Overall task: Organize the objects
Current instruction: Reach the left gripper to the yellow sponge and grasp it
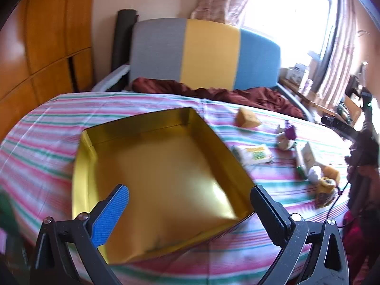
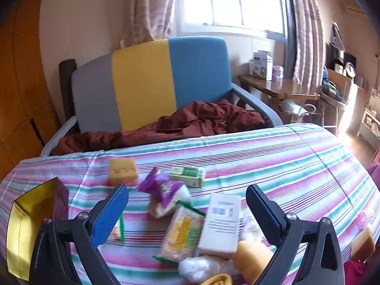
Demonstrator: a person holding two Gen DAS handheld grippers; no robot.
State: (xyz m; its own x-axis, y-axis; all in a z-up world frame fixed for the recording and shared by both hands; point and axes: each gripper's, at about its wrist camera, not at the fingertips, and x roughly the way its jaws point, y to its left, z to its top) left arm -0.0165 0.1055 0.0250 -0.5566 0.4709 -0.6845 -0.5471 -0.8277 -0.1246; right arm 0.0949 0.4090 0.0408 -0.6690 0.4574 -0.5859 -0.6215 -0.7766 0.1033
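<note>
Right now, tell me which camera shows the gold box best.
The left wrist view: the gold box fills its centre, open and empty inside. The right wrist view catches only one corner of it at the left edge.

A bed covered in a pink, green and white striped sheet [image 2: 273,156] carries everything. An open gold-lined rectangular tin box [image 1: 161,178] rests on it. Right of the box lie a yellow sponge block [image 2: 123,171], a purple snack packet [image 2: 163,188], a green-and-white carton [image 2: 187,176], a white barcoded box [image 2: 222,223] and a clear bag of yellow snacks [image 2: 181,234]. Beyond the box, a crumpled maroon blanket [image 2: 201,118] lies.
</note>
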